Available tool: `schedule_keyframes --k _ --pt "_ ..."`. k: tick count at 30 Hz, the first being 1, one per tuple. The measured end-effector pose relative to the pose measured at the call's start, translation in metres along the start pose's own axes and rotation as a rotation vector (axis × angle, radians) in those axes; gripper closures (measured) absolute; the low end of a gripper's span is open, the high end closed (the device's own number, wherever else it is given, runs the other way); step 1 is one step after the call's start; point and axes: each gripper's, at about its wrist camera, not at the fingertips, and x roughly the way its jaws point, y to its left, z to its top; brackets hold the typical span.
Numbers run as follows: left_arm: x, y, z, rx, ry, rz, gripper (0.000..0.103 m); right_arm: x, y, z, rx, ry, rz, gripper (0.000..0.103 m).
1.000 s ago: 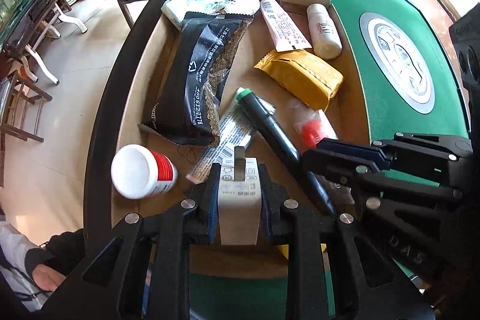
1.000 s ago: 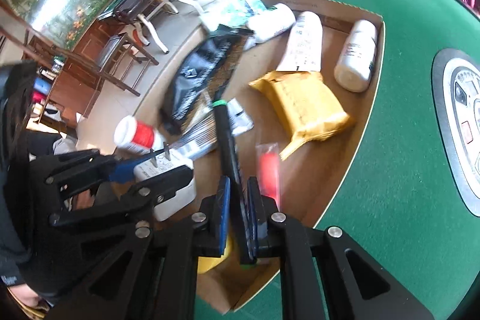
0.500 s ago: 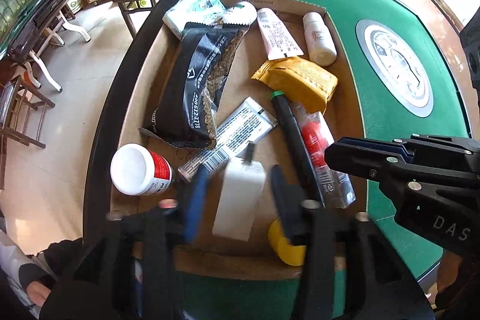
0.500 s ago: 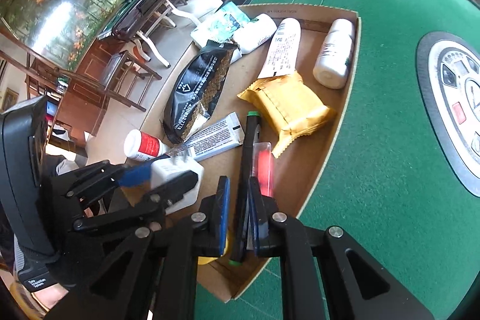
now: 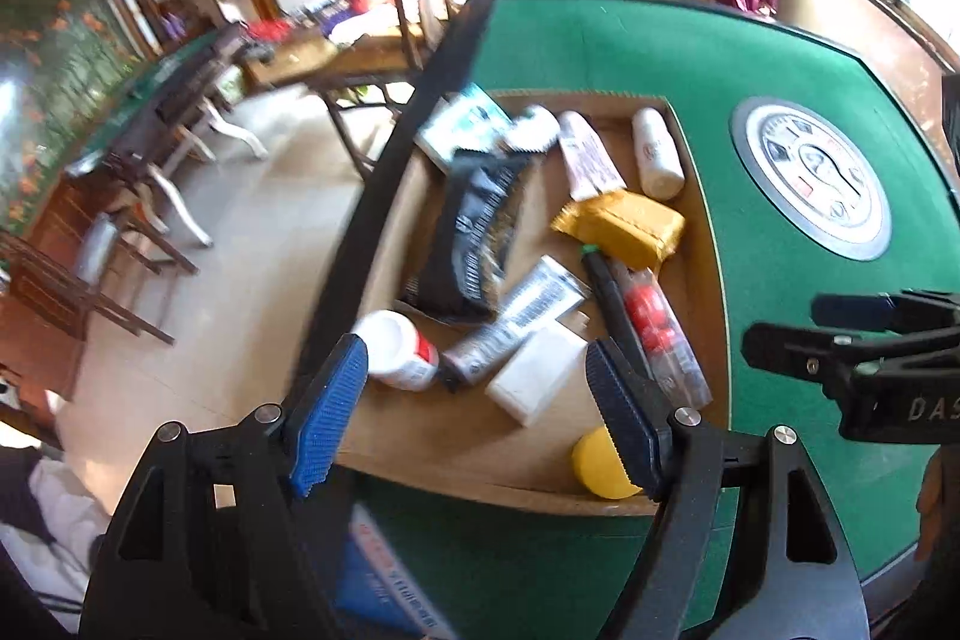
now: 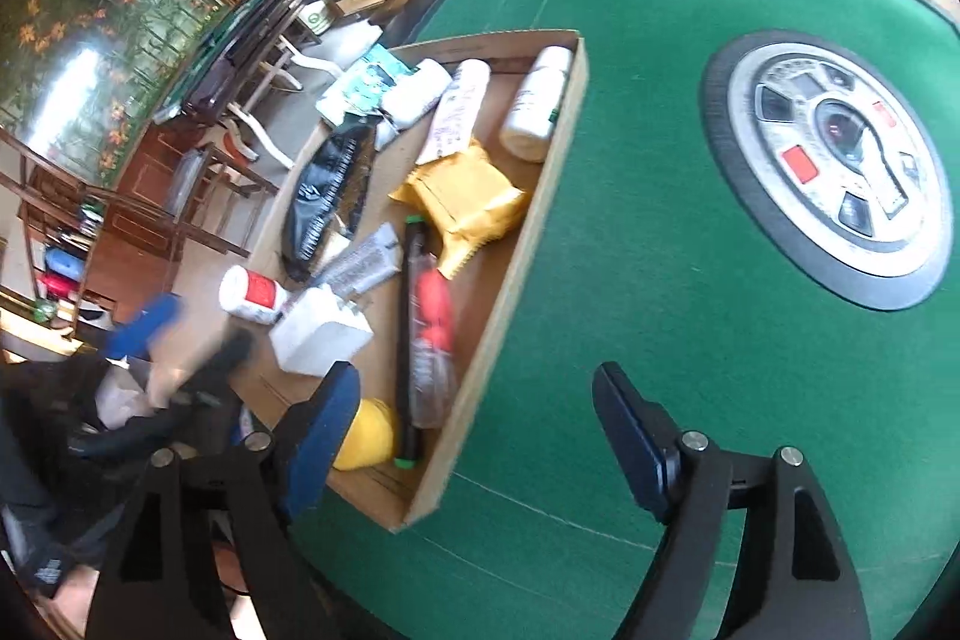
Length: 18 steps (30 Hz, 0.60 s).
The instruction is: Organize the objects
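A cardboard tray (image 5: 702,244) on the green felt table holds several items. The white charger (image 5: 534,370) (image 6: 321,334) lies flat near the tray's front, beside a silver tube (image 5: 522,316). My left gripper (image 5: 474,346) hovers above them, jaws opening, nothing pressed between the pads. The black marker (image 5: 612,298) (image 6: 411,316) with a green cap lies along the tray's right wall, next to a clear pack with red contents (image 6: 432,316). My right gripper (image 6: 474,370) is over the tray's right wall and the felt. Its jaws are opening and hold nothing.
Also in the tray: a yellow packet (image 5: 624,226), a black pouch (image 5: 474,232), two white bottles (image 5: 657,154) (image 5: 396,358) and a yellow cap (image 5: 600,466). A round silver panel (image 6: 834,178) sits in the table's middle. Wooden chairs (image 5: 414,10) stand beyond the left edge.
The left gripper let go of the white charger, opened wide and rose. The right gripper released the black marker, opened and shifted right over the felt. Both things now lie in the tray.
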Motion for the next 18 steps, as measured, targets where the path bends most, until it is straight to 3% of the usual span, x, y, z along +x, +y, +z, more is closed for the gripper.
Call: schedule_keyframes --k 2,4,13,18 --pt "-0.011 0.004 -0.001 -0.023 -0.016 0.024 0.027 -0.002 0.001 -0.005 -0.024 -0.003 -0.026 0.015" --pt "-0.016 0.010 -0.003 -0.051 -0.006 0.018 0.027 -0.005 0.005 -0.011 -0.062 -0.015 -0.056 0.000" --pt "-0.032 0.008 -0.011 -0.037 -0.026 0.003 0.027 -0.020 0.037 -0.035 -0.259 -0.095 -0.125 0.000" --pt "-0.043 0.007 -0.017 -0.038 -0.029 -0.009 0.027 -0.029 0.038 -0.042 -0.261 -0.123 -0.135 0.000"
